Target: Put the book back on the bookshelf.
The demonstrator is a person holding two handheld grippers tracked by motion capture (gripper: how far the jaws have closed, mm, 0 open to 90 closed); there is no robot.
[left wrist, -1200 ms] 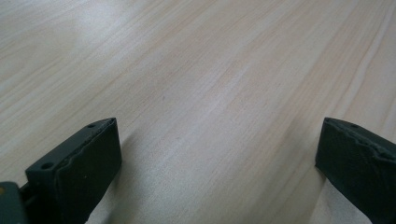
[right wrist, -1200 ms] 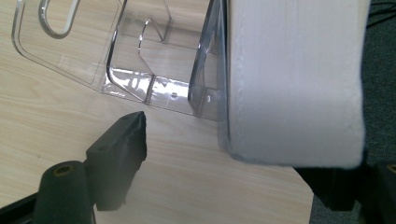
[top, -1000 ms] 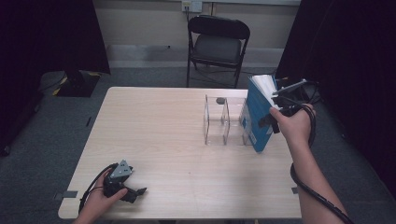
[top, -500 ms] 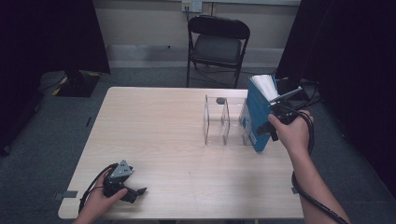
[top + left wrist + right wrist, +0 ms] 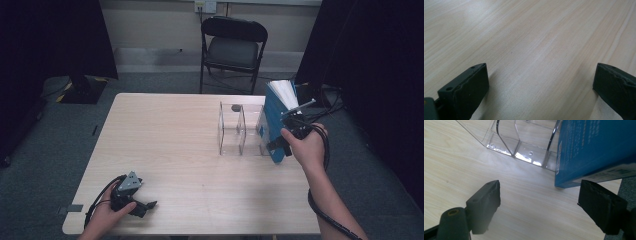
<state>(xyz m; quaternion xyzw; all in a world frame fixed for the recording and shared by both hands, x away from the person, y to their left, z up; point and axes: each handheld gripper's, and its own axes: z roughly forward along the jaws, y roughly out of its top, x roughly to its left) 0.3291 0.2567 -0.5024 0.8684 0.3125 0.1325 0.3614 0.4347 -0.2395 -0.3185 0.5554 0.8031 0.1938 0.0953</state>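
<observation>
Right gripper (image 5: 280,146) lower than before, jaws wide, empty beside blue book (image 5: 274,120); left gripper (image 5: 142,206) wide, unmoved.

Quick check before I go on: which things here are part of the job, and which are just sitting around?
In the job:
- blue book, standing tilted at the table's right edge
- clear rack, just left of the book
- right gripper, jaws open beside the book

Just there:
- left gripper, open, low over bare table
- folding chair behind the table
- small dark thing behind the rack; cannot tell what
</observation>
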